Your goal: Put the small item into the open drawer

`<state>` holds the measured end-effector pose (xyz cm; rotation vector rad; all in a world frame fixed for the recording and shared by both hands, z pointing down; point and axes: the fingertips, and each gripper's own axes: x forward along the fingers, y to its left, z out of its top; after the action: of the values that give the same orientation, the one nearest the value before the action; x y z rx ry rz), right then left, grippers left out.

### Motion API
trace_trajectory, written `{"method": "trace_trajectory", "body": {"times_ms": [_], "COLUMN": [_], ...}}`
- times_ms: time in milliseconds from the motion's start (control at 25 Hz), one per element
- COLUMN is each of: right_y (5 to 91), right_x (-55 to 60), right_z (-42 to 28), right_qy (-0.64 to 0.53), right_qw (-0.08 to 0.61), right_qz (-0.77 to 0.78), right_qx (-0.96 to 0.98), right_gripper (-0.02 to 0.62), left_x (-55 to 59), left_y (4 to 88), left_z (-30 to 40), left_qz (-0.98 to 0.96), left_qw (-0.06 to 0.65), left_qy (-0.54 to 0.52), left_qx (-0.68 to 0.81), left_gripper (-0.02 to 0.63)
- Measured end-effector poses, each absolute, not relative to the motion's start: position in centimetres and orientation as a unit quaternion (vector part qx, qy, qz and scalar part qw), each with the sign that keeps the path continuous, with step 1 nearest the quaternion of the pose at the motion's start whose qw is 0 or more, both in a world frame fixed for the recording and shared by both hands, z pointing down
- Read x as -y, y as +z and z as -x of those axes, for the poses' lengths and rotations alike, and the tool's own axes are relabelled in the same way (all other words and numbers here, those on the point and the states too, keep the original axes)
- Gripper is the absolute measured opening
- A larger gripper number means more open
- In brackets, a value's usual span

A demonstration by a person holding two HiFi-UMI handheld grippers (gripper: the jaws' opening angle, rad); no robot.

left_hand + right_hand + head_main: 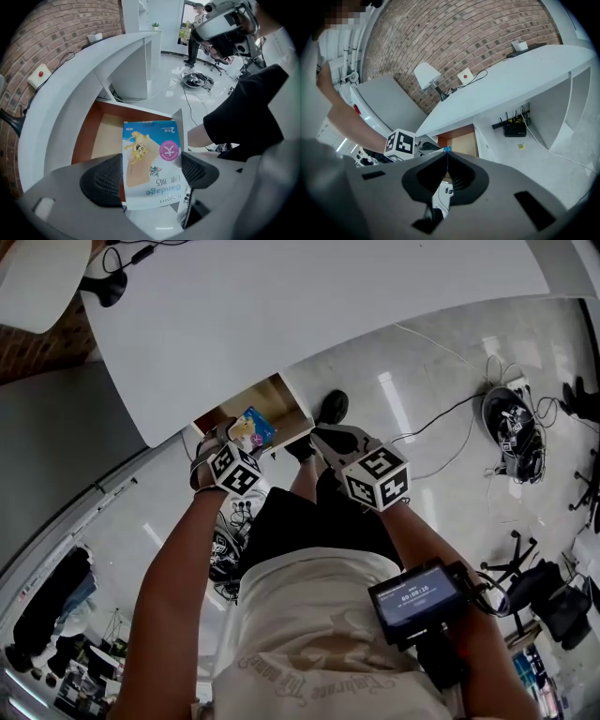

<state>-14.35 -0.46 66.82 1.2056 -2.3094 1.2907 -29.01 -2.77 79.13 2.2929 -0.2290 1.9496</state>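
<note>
A small blue and white bandage box (151, 164) stands upright between the jaws of my left gripper (150, 177), which is shut on it. Below it lies the open drawer (89, 133) with a wooden inside, pulled out from under the white desk. In the head view the box (253, 427) hangs over the drawer (272, 390) at the desk's edge, and the left gripper (240, 438) is just behind it. My right gripper (323, 435) hovers to the right of the drawer. Its jaws are shut together (446, 152), with nothing thick between them.
The curved white desk (309, 296) overhangs the drawer. A black lamp base (103, 287) and a red-button box (465, 76) sit on it. A router (514, 129) stands under the desk. Cables and gear (511, 423) lie on the glossy floor. My black shoe (331, 406) is beside the drawer.
</note>
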Motion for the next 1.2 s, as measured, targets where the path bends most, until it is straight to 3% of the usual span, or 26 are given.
{"method": "trace_trajectory", "body": {"times_ms": [680,1200], "right_y": [71.2,74.0], "right_x": [0.8,0.1], "right_z": [15.0,14.3], "right_qy": [0.470,0.488], "right_qw": [0.110,0.110], "right_qz": [-0.413,-0.412], "right_qx": [0.773,0.761], "right_gripper": [0.006,0.006], "left_x": [4.8,6.1], "left_y": [85.9,91.4], "left_z": [28.8,27.2], "left_qz": [-0.738,-0.729], "left_qw": [0.104,0.075], "left_qy": [0.660,0.674], "left_qx": [0.090,0.091], "left_gripper": [0.396,0.396]}}
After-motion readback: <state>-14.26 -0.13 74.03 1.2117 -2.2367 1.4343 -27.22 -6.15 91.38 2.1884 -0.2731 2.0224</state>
